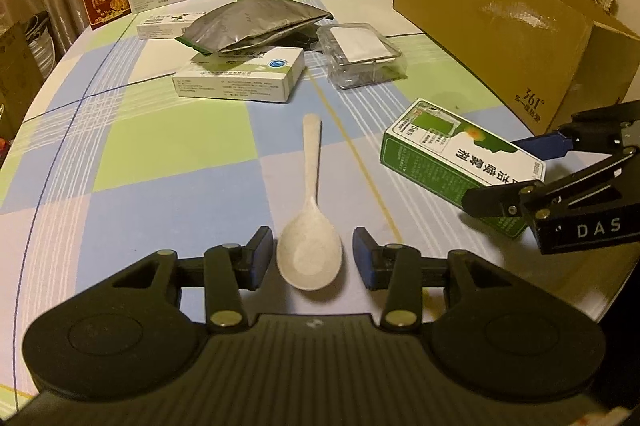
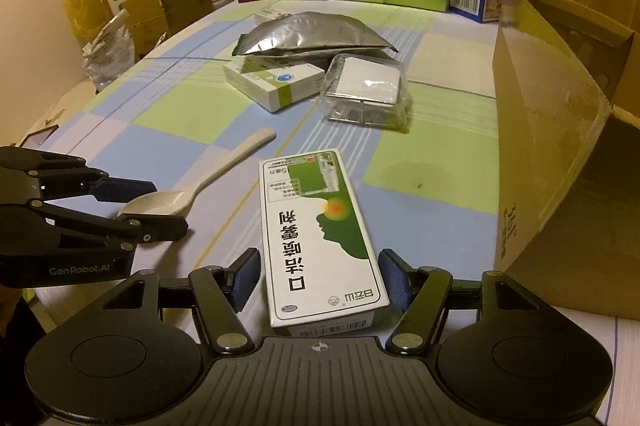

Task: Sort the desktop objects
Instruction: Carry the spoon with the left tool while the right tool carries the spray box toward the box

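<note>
Left gripper [image 1: 313, 258] wide around the spoon [image 1: 310, 226] bowl (pads clear of it), right gripper [image 2: 320, 278] wide astride the green box [image 2: 316, 230], carton [image 2: 560, 130] to its right

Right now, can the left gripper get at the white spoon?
Probably yes. The left gripper is open with the bowl of the white spoon lying between its fingers on the checked tablecloth, nothing over it. The green spray box lies apart.
</note>
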Motion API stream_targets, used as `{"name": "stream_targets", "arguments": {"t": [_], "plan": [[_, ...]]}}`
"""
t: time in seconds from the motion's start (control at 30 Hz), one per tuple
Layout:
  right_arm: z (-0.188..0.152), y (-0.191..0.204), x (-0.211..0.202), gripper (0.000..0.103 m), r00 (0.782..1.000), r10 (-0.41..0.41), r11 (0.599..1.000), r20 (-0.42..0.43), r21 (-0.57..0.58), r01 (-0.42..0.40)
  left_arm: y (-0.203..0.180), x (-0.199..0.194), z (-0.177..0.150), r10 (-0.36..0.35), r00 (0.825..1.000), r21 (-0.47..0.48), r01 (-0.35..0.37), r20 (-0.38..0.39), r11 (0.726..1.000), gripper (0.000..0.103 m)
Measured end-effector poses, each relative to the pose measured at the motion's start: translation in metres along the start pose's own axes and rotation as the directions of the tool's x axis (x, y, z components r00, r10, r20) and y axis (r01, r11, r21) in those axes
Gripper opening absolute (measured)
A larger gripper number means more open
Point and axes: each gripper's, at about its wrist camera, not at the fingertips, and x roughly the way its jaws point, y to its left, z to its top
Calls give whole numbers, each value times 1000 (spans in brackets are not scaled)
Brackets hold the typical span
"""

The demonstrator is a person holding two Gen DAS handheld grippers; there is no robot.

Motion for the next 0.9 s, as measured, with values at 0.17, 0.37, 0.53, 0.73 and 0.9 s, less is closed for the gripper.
{"name": "stream_targets", "arguments": {"t": [0.17, 0.37, 0.53, 0.73, 0.9], "plan": [[1, -1, 0, 62, 1000, 2, 1000, 18, -5, -2, 0, 0, -1, 6, 1000, -4, -6, 0, 1000, 38], [2, 2, 3, 62, 1000, 2, 999, 23, -39, -1, 0, 0, -1, 0, 1000, -3, 0, -3, 1000, 28], [4, 3, 6, 62, 1000, 7, 998, 25, -56, -6, 0, -2, 0, -18, 1000, -23, 18, -7, 1000, 27], [5, 5, 11, 62, 1000, 1, 997, 20, -78, 1, -2, -6, 2, -33, 999, -47, 33, 1, 998, 27], [6, 8, 14, 62, 1000, -2, 995, 13, -97, 3, -2, -7, 2, -35, 999, -68, 36, 5, 997, 27]]}}
